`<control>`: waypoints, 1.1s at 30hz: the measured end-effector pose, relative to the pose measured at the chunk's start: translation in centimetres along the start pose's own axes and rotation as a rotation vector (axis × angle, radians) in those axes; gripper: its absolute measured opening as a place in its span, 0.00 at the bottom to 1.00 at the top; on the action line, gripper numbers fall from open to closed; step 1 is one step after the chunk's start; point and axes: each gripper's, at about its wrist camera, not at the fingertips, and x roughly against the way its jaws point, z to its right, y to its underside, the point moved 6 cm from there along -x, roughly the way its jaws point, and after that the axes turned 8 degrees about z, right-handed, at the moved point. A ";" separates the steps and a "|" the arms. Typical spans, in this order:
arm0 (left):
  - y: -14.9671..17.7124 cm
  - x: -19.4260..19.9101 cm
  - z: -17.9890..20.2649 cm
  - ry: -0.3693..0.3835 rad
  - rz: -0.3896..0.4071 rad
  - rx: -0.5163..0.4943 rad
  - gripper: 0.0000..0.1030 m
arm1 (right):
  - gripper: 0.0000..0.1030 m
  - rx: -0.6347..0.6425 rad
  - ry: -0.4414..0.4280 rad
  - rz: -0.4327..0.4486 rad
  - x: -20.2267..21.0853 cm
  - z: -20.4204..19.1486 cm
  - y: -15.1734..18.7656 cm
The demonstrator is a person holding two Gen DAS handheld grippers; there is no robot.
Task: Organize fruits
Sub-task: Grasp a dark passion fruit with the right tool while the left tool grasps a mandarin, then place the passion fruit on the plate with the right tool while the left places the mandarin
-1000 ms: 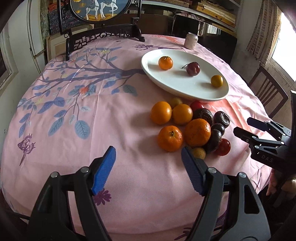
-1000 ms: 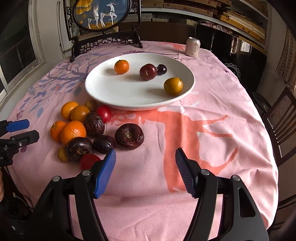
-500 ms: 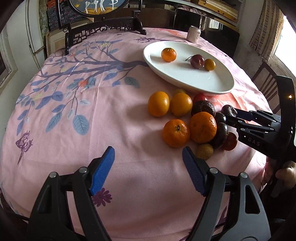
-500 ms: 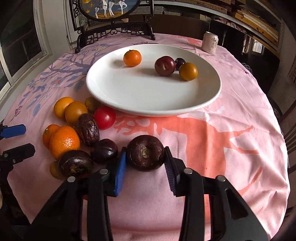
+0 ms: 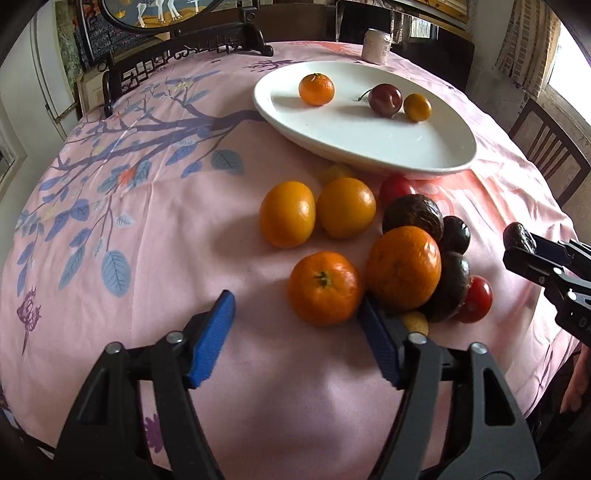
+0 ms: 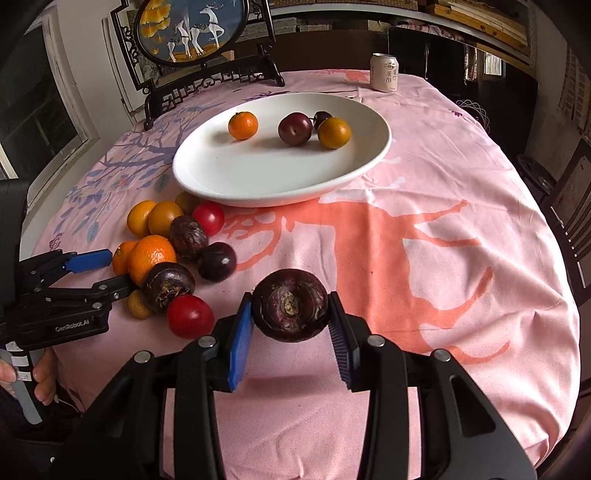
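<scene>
My right gripper [image 6: 291,334] is shut on a dark purple wrinkled fruit [image 6: 290,310] and holds it above the pink tablecloth; that fruit also shows in the left wrist view [image 5: 519,238]. My left gripper [image 5: 299,341] is open just in front of a tangerine [image 5: 324,288], beside a bigger tangerine [image 5: 404,267]. A pile of oranges, dark fruits and red tomatoes lies on the cloth [image 6: 173,254]. The white oval plate [image 6: 258,184] holds a tangerine [image 6: 242,125], a plum [image 6: 294,129] and a yellow-orange fruit [image 6: 334,133].
A drink can [image 6: 385,72] stands behind the plate. A framed deer picture on a dark carved stand [image 6: 192,33] is at the table's back edge. Wooden chairs [image 5: 550,147] stand at the right of the round table.
My right gripper has closed on the dark purple fruit and lifted it off the cloth. My left gripper has moved forward toward the tangerines, still open.
</scene>
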 end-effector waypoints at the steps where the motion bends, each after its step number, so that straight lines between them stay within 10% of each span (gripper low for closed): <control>1: -0.3 -0.1 0.2 0.019 0.008 -0.002 0.42 | 0.39 -0.003 -0.002 0.002 0.1 0.0 0.0; 25: -2.5 4.9 -0.2 0.102 0.119 0.026 0.37 | 0.39 -0.021 -0.015 0.052 1.5 -1.0 -1.1; 33: -10.3 2.5 0.6 0.070 0.129 -0.041 0.37 | 0.39 0.040 -0.003 0.094 0.5 -0.1 -6.2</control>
